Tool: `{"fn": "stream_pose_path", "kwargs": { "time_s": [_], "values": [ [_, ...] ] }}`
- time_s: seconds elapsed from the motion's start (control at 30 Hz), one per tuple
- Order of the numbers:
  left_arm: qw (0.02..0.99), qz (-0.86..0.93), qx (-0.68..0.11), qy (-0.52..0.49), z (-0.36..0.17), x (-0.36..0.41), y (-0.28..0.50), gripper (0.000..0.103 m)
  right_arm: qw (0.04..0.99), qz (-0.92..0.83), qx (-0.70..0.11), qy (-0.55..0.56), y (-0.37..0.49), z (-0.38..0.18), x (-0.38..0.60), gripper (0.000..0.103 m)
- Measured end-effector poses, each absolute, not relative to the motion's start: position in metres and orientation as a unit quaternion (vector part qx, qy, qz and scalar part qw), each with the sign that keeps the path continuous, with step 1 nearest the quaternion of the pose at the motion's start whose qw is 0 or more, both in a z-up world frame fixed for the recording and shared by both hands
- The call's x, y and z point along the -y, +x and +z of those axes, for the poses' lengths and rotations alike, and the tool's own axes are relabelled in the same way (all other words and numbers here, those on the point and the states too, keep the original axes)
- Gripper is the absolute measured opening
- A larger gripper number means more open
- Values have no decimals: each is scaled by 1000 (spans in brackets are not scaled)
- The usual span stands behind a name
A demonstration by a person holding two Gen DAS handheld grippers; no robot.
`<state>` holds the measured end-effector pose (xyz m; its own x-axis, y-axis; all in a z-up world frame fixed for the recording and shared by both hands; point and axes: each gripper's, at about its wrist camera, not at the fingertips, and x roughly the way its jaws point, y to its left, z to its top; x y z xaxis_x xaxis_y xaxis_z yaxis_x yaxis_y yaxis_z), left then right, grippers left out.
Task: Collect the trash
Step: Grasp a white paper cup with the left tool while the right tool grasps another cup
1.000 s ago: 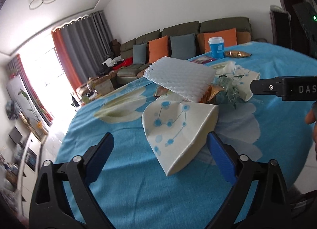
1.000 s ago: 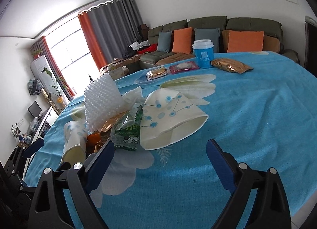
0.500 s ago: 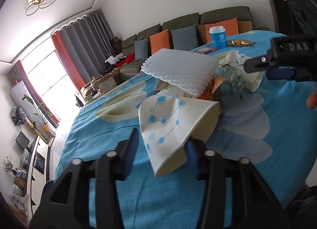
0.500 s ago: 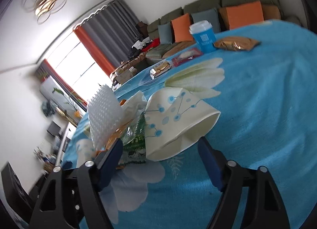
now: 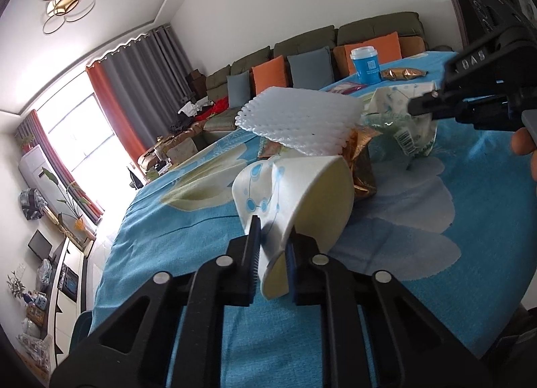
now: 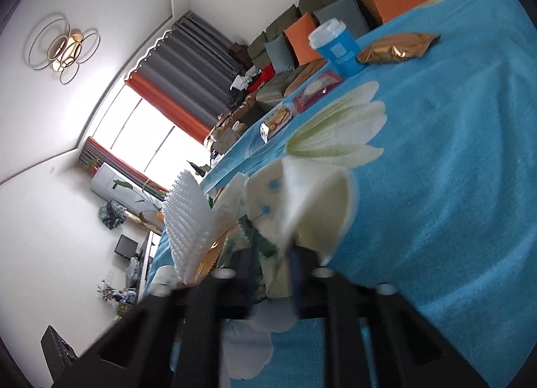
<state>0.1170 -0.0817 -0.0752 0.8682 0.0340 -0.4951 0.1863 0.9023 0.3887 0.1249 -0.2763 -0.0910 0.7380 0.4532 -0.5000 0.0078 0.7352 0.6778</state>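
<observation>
Left wrist view: left tongs (image 5: 273,240) clamped on the crushed lower part of a paper cup (image 5: 302,193), white with blue dots, mouth facing right, near the middle of the bench (image 5: 402,253). Cannot tell if it is clear of the cloth.
Right wrist view: blurred. Right tongs (image 6: 273,253) pinched on a second paper cup (image 6: 302,206) of the same print, at the pile's other side.
Step in hand: both cups gripped, so lifting away comes next, I judge.
Doing it well: keep both grips firm, as crushed paper may slip. Raise straight up before swinging off, so the cups don't drag the pile. The foam sheet stack (image 5: 298,119) looks light and could tip off.
Risk: the plastic bag (image 5: 402,133) is touching the right-hand cup and may come along.
Count, paper cups: 2, one per tongs.
Count, foam sheet stack: 1, on top of the pile, mid-bench.
Count, plastic bag: 1, clear with green print.
Count, gold wrappers: 2, one (image 5: 360,153) under the foam, one (image 6: 396,47) at the far edge.
Count, blue lidded cup (image 6: 337,47): 1, upright at the far edge, just beside that wrapper.
Count, flat packets: 2, a pink one (image 6: 317,89) and a snack one (image 6: 275,123), toward the far edge.
</observation>
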Motion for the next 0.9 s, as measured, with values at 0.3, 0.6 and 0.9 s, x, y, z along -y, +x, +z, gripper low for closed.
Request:
{"fn": "stream_pose_path", "kwargs": {
  "time_s": [0.3,0.6,0.9],
  "values": [
    [952,-52,-247,172,-67,70,115,3,906,99,-300,283,110,-70,275,2],
    [967,-57,-237,75,-44,39,112,3,958,56,-227,163,84,-30,261,2],
    [977,-33,-210,29,-19,8,93,3,970,119,-198,77,75,-5,208,2]
  ]
}}
